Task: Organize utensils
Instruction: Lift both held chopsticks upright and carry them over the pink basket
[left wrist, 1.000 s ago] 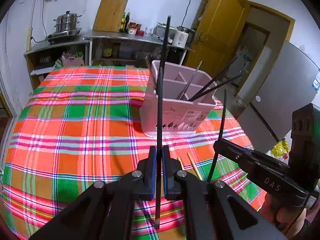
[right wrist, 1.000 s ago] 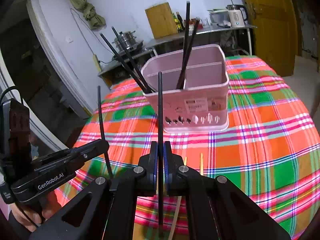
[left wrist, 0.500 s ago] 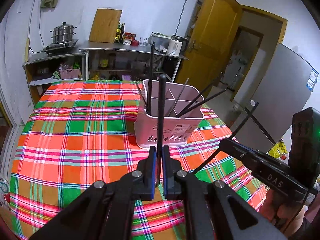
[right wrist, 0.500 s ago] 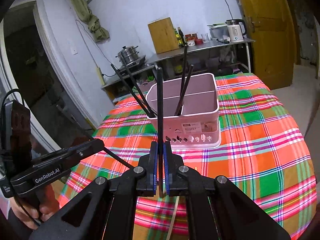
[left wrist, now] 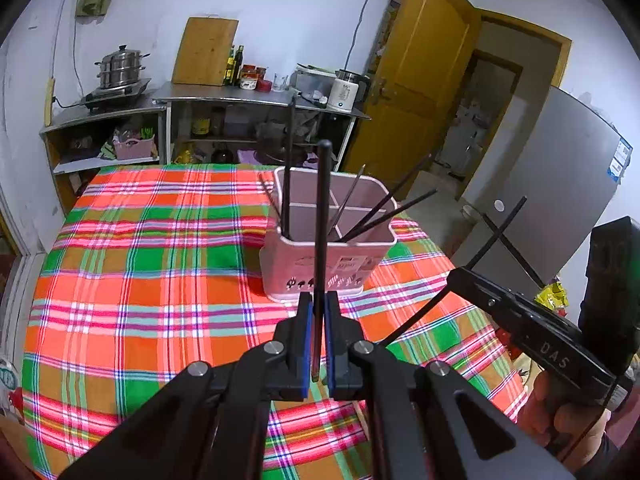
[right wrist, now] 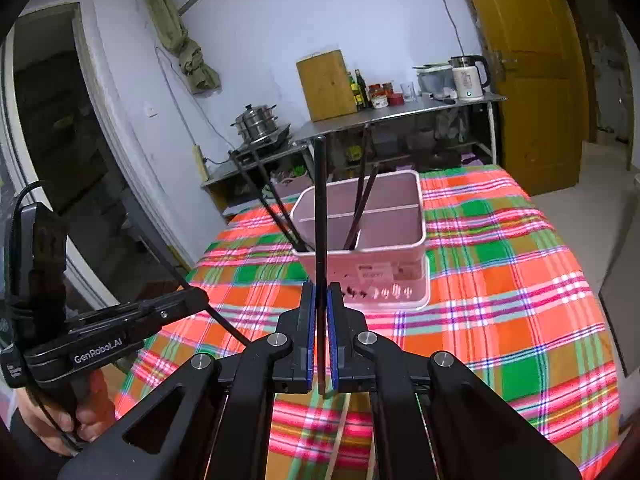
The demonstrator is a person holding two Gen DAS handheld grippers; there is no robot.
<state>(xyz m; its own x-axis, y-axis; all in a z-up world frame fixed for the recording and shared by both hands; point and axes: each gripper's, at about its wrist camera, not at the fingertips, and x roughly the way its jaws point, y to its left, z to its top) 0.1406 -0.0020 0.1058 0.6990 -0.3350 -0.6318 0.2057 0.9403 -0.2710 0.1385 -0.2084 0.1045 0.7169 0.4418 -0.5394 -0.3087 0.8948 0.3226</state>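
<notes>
A pink utensil holder stands on the plaid tablecloth with several black chopsticks leaning in its compartments. My left gripper is shut on a black chopstick held upright just in front of the holder. My right gripper is shut on another black chopstick, also upright before the holder. Each gripper shows in the other's view: the right gripper with its stick slanted, the left gripper at the left. Pale wooden chopsticks lie on the cloth under the right gripper.
Behind the table stand a metal counter with a kettle, a cutting board and a steamer pot. A yellow door and a grey fridge are on the right. The round table's edge curves near both hands.
Both grippers have risen and drawn back from the holder, each still gripping its black chopstick. The right gripper's stick has tilted from upright to slanted in the left wrist view.
</notes>
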